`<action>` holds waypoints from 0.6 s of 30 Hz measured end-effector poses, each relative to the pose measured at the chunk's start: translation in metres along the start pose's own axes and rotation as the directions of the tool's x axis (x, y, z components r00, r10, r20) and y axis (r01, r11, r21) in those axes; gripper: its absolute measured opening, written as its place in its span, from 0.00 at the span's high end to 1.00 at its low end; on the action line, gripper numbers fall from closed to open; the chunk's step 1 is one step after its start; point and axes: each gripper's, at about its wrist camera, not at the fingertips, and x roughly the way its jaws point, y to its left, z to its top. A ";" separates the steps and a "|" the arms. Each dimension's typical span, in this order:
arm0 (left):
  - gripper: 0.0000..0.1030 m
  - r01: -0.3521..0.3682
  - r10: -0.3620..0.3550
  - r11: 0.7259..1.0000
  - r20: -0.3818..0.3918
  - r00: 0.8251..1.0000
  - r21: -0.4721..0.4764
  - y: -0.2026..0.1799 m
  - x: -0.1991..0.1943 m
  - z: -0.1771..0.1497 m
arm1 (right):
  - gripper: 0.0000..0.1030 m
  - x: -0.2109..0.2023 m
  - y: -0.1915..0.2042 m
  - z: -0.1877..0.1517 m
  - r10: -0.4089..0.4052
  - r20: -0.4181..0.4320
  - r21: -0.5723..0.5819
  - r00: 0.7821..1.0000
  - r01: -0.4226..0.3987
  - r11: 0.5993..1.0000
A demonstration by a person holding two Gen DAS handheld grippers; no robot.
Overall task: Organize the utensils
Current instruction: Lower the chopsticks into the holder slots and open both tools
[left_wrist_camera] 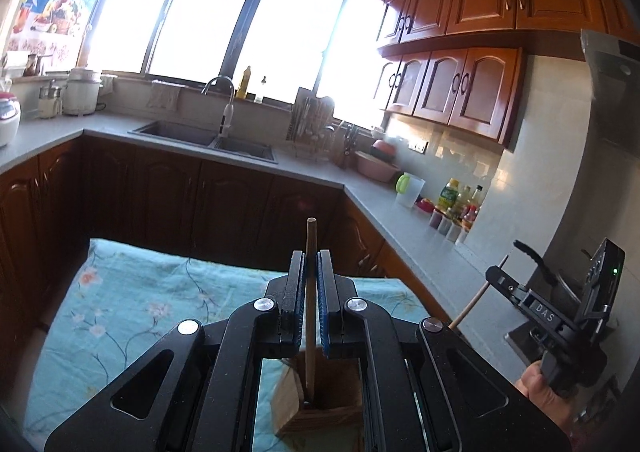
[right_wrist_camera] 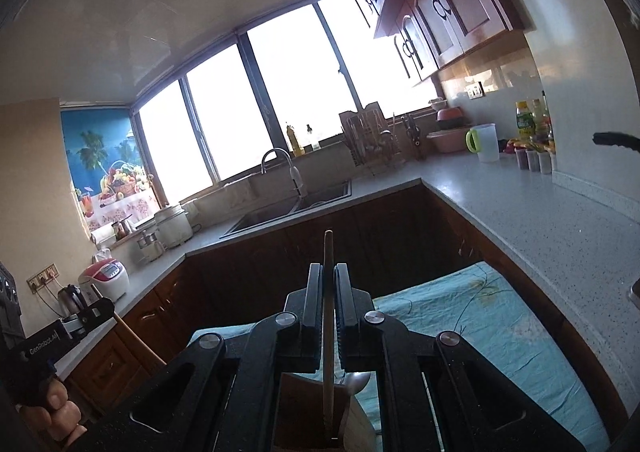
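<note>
In the left wrist view my left gripper (left_wrist_camera: 311, 257) is shut on a brown wooden chopstick (left_wrist_camera: 310, 236) that stands nearly upright. Its lower end reaches into a wooden utensil holder (left_wrist_camera: 320, 408) under the fingers. In the right wrist view my right gripper (right_wrist_camera: 329, 269) is shut on a paler chopstick (right_wrist_camera: 328, 248), whose lower end hangs over the same holder (right_wrist_camera: 296, 412). A metal spoon (right_wrist_camera: 356, 380) lies beside the holder. Each gripper shows in the other's view, the right gripper (left_wrist_camera: 496, 274) and the left gripper (right_wrist_camera: 102, 308), each held by a hand.
The holder stands on a table with a teal flowered cloth (left_wrist_camera: 140, 312). Behind it a grey counter (right_wrist_camera: 540, 220) runs around the kitchen with a sink (left_wrist_camera: 200, 138), a dish rack (left_wrist_camera: 312, 132), a jug (left_wrist_camera: 410, 190) and bottles (left_wrist_camera: 456, 200). A rice cooker (right_wrist_camera: 106, 278) sits at the left.
</note>
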 end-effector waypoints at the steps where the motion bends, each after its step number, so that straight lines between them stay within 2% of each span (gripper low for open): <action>1: 0.95 -0.005 0.005 1.000 -0.011 1.000 -0.001 0.001 0.004 -0.006 | 0.95 0.003 -0.002 -0.007 -0.002 -0.009 0.004 1.000 0.002 1.000; 8: 0.95 -0.012 0.011 1.000 -0.086 0.996 -0.011 0.006 0.025 -0.040 | 0.95 0.020 -0.012 -0.039 -0.004 -0.078 0.023 0.997 0.006 1.000; 12: 0.94 -0.013 0.013 1.000 -0.118 0.993 0.002 0.004 0.032 -0.049 | 0.95 0.028 -0.018 -0.053 0.000 -0.125 0.035 0.992 0.004 0.999; 18: 0.94 -0.014 0.016 1.000 -0.123 0.992 0.016 0.002 0.030 -0.046 | 0.94 0.028 -0.020 -0.047 -0.006 -0.136 0.036 0.991 0.011 0.999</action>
